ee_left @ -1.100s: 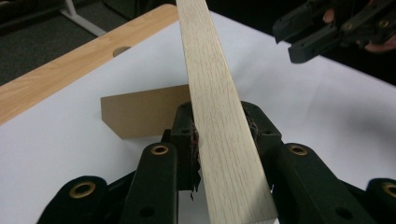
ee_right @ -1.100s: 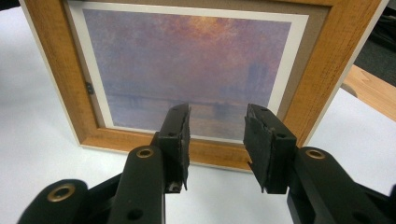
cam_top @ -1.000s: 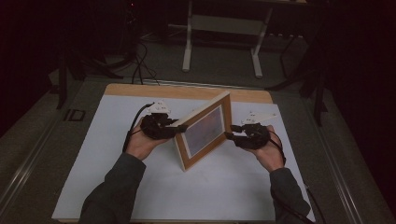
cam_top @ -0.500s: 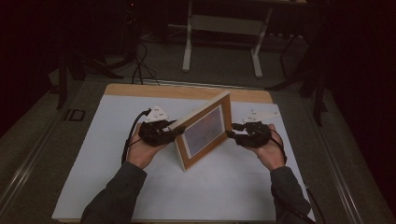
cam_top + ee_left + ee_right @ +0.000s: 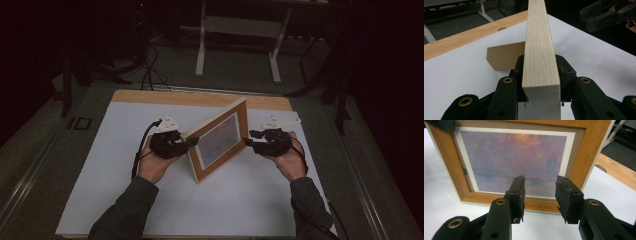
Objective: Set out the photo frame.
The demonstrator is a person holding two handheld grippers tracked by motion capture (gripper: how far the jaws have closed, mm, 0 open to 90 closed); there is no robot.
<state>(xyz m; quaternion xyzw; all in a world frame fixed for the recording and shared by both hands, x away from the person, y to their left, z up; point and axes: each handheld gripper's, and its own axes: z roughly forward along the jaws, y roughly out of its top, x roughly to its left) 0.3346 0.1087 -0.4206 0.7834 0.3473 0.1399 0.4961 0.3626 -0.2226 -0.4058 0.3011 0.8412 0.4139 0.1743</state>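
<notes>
I am looking down on the desk (image 5: 125, 200), which is carrying a white sheet that is leaving a strip of pale wood bare along its far edge. The picture frame (image 5: 218, 140) is standing upright near the middle of that sheet, turned at an angle, with its wooden border surrounding a hazy purple and orange print. In the left gripper view a brown cardboard stand (image 5: 505, 55) is sticking out behind the frame and resting on the sheet.

My left gripper (image 5: 186, 143) is sitting at the frame's near left edge. In the left gripper view its fingers (image 5: 518, 65) are pressing on both faces of the pale wooden edge, so they are gripping the frame; they have just been closing a little further onto it.

My right gripper (image 5: 248, 141) is hovering just beside the frame's right edge. In the right gripper view its fingers (image 5: 517, 192) are standing partly open in front of the print with nothing between them, and they are not touching the frame.
</notes>
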